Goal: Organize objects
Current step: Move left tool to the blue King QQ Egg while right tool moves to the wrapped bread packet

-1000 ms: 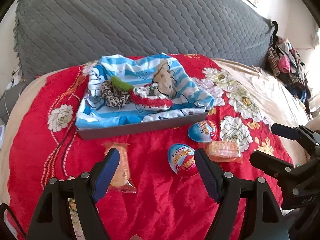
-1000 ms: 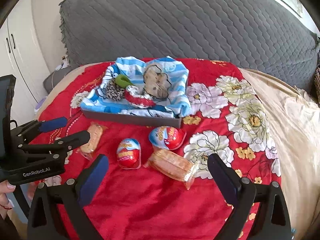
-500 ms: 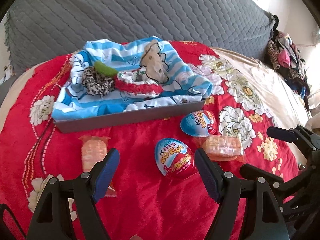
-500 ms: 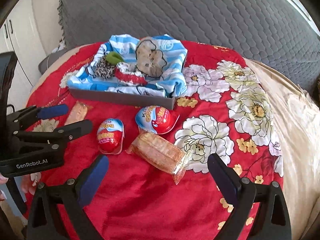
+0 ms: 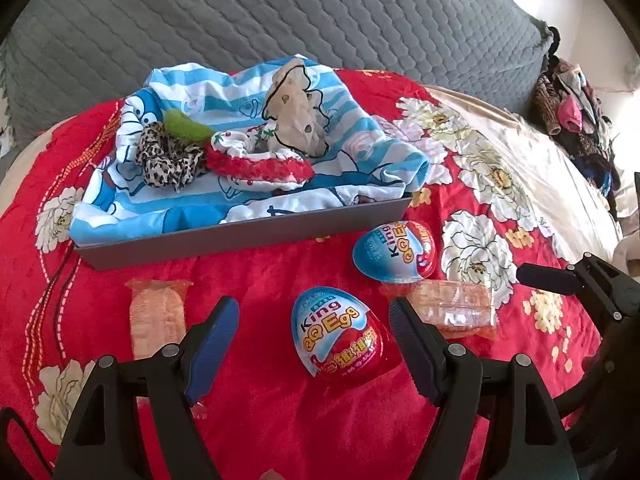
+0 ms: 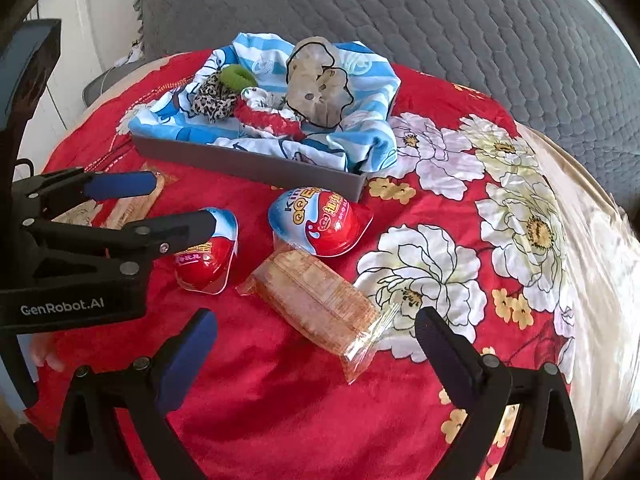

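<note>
Where a second ago the near egg (image 5: 338, 334) lay far ahead, in the left wrist view it now sits between the wide, empty jaws of the left hand-held gripper (image 5: 314, 338) on the red bed cover (image 5: 280, 420), nearer the right finger. From the right wrist view, the right hand-held gripper (image 6: 316, 342), also wide and empty, has dropped closer over the wrapped wafer pack (image 6: 318, 300), with the gray tray (image 6: 248, 166) beyond.

two eggs (image 5: 338, 334) (foil-wrapped), wafer packets (image 6: 316, 300), tray (image 5: 248, 234)
</note>
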### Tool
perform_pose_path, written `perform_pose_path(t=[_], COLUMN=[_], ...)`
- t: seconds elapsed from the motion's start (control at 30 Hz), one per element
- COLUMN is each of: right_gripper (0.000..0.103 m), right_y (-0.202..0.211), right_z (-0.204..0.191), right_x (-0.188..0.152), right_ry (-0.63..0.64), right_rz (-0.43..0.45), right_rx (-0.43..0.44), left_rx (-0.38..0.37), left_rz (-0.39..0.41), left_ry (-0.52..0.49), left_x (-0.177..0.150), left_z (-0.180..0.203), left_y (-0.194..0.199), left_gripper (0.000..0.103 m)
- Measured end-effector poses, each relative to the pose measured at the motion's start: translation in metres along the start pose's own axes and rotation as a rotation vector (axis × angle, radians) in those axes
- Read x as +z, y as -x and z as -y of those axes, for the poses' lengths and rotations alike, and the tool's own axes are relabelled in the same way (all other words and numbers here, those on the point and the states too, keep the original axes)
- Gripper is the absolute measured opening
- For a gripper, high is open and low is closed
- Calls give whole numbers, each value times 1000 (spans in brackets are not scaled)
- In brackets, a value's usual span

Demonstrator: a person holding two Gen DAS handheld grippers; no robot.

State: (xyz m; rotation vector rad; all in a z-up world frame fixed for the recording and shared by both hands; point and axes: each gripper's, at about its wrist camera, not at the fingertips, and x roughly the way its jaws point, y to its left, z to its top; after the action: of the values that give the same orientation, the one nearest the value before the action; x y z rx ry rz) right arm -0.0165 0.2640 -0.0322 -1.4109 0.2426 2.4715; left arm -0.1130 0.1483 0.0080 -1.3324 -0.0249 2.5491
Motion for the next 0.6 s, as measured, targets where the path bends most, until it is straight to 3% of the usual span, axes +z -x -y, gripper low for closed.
perform_pose_path(t=[0.6], right_gripper=[100], right_y=[-26], right_z=[9], right_x=[7], right_ry=[9], right_rz=[-38], right_rx=[6], left_rx=[3], left_rz=[-42], left_ry=[-2], left_x=[-3], left_z=[-2], left_y=[-24], left_gripper=[78])
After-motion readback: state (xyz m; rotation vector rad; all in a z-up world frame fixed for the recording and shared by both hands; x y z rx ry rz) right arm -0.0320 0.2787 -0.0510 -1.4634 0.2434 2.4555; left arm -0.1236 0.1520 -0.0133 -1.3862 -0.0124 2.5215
